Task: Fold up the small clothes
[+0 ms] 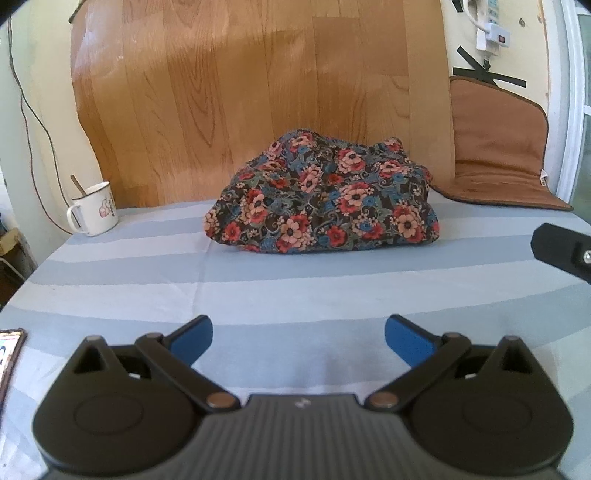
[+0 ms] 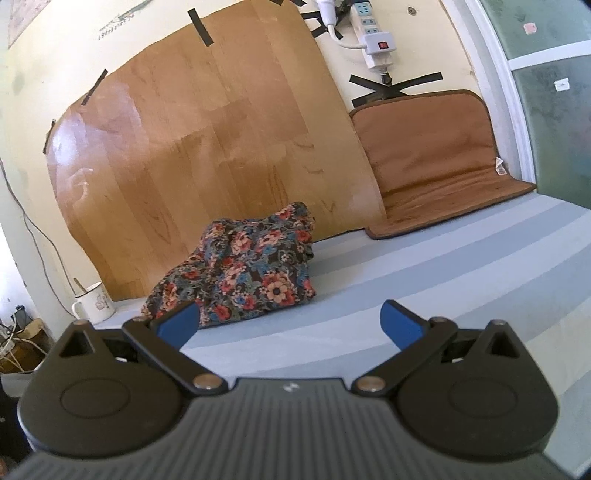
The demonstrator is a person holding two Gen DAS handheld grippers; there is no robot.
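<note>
Garment: a crumpled dark floral cloth with red, pink and blue flowers lay bunched in a mound on the pale blue-and-white striped sheet, toward the far side, close to the wood-grain panel fixed against the wall.
Garment from the right wrist view: the same floral cloth sat left of centre, beyond the left fingertip, and was not touched by either finger.
Left gripper: the black two-finger gripper with blue pads hovered over the sheet with its fingers spread wide and nothing between them, well short of the cloth.
Right gripper: the matching black gripper with blue pads had its fingers spread wide too, holding nothing (a black part of it showed at the right edge of the left wrist view).
Mug: a white enamel mug with a spoon handle standing in it stood on the sheet near the far left corner, well apart from the cloth.
Cushion: a brown padded seat cushion leaned against the wall to the right of the cloth.
Power strip: a white power strip with a red switch hung on the wall above the cushion, with black tape strips beneath it.
</note>
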